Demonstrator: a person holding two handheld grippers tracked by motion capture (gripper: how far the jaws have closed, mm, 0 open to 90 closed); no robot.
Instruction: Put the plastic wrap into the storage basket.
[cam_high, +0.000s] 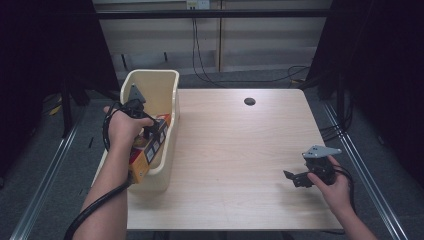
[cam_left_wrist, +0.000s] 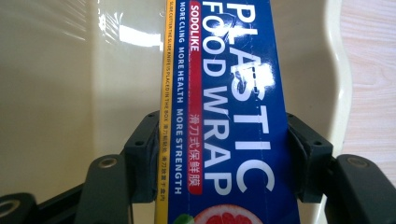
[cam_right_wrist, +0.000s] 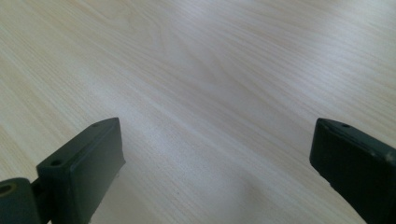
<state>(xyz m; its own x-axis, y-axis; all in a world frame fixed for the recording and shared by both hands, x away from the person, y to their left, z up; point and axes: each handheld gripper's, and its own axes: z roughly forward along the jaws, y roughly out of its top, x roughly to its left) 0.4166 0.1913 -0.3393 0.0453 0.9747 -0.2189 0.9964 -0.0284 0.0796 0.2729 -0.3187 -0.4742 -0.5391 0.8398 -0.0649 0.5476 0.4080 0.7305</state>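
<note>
A long blue box of plastic food wrap (cam_left_wrist: 233, 116) with a yellow edge lies lengthwise in a cream plastic bin (cam_high: 172, 82) at the table's left edge; in the high view the box (cam_high: 142, 157) sticks out of the bin's near end. My left gripper (cam_high: 150, 131) reaches into the bin and is shut on the box, its black pads (cam_left_wrist: 144, 154) pressing both long sides. My right gripper (cam_high: 296, 178) rests low over the wooden table (cam_high: 240, 150) at the near right, open, with only bare wood (cam_right_wrist: 210, 93) between its jaws.
The bin (cam_left_wrist: 56, 93) has glossy cream walls around the box. A small dark round hole (cam_high: 249, 101) sits in the tabletop near the far edge. Cables hang behind the table. Metal rails run along both sides on the floor.
</note>
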